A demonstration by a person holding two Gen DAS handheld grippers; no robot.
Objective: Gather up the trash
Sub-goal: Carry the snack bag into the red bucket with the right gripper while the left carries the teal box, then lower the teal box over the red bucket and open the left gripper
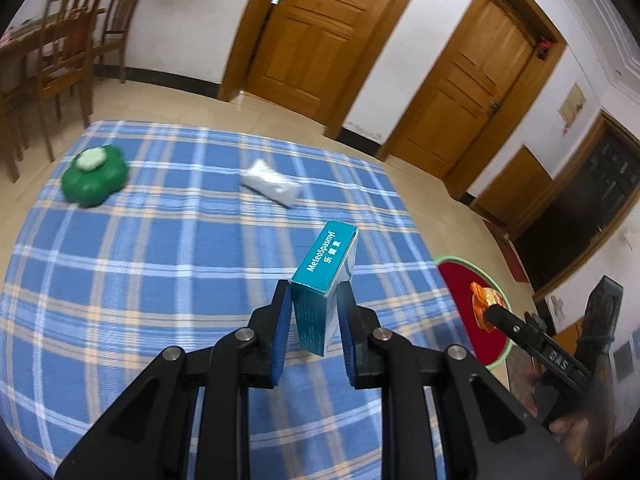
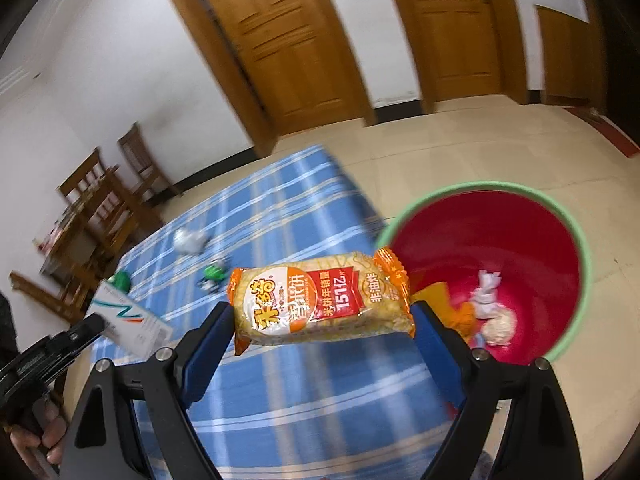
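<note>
My left gripper is shut on a teal medicine box and holds it above the blue plaid tablecloth. My right gripper is shut on an orange rice-cracker packet, held crosswise by its ends near the table's edge, beside the red bin with a green rim. The bin holds crumpled wrappers. In the left wrist view the bin and the packet show at the right. The box and left gripper show in the right wrist view.
A white crumpled packet and a green clover-shaped container lie on the far part of the table. Wooden chairs stand at the back left. Wooden doors line the far wall. The bin stands on the tiled floor.
</note>
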